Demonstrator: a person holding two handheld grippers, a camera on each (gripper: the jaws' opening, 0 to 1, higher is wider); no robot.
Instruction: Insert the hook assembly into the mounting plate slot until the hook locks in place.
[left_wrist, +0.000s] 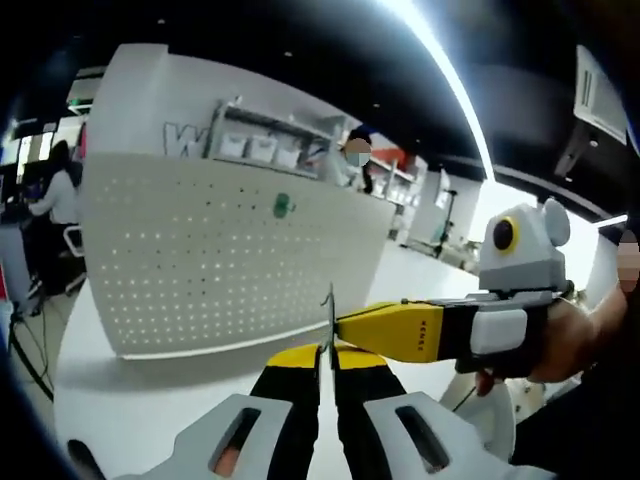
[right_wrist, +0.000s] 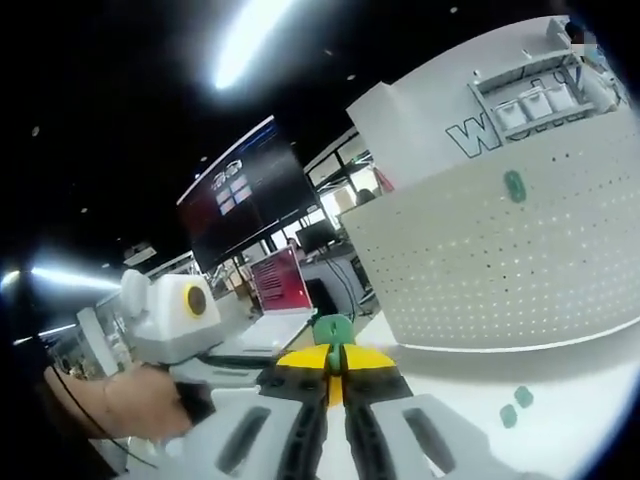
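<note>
Both grippers are up off the table, well short of the pegboard (left_wrist: 230, 250), which stands upright straight ahead. The left gripper (left_wrist: 327, 352) has its jaws pressed together on a thin metal hook (left_wrist: 330, 315) standing on end, and the right gripper (left_wrist: 400, 330) comes in sideways to meet it at the tips. In its own view the right gripper (right_wrist: 335, 362) is pinched on a small green piece (right_wrist: 333, 328). One green clip (right_wrist: 514, 185) already sits high on the board; two more green bits (right_wrist: 516, 407) lie on the white table (right_wrist: 560, 390) below. Nothing stands between hook and board.
</note>
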